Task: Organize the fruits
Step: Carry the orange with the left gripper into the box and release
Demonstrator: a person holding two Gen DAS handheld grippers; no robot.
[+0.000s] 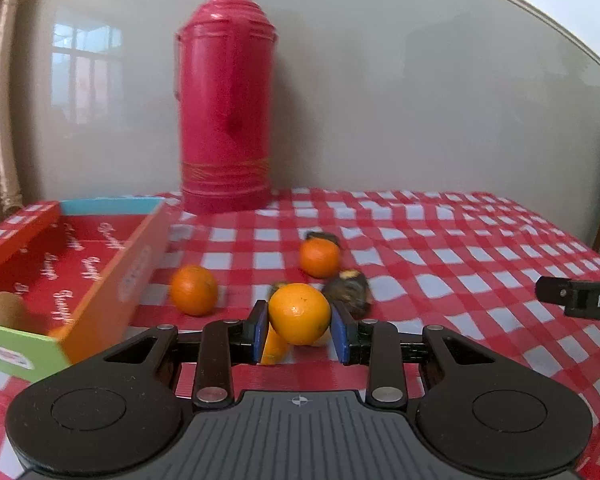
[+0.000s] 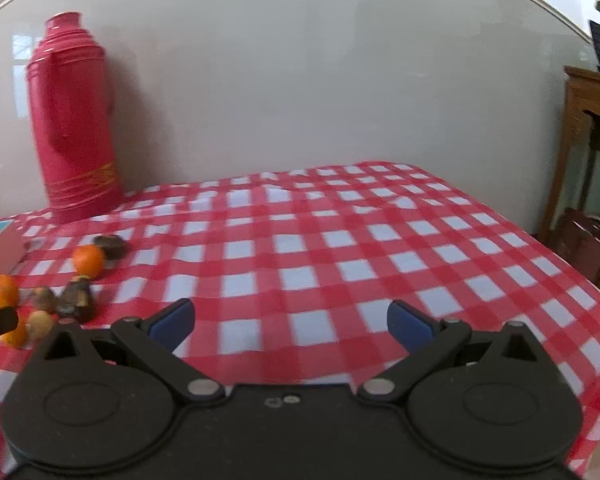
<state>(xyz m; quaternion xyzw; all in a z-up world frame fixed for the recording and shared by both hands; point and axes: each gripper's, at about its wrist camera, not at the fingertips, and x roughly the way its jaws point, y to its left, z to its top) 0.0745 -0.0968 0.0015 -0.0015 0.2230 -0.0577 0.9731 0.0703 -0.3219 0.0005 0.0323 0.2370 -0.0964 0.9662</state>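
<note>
Left gripper (image 1: 299, 330) (tilted downward) clamps an orange (image 1: 299, 314); right gripper (image 2: 291, 322) gapes empty.

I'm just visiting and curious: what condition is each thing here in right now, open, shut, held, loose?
Left gripper: shut on an orange.
Held orange: clamped between the blue pads, off the cloth.
Right gripper: open, nothing between its fingers.
Box: open-topped, a kiwi inside.
Two other oranges: loose on the tablecloth.
Red thermos: upright, capped.
</note>
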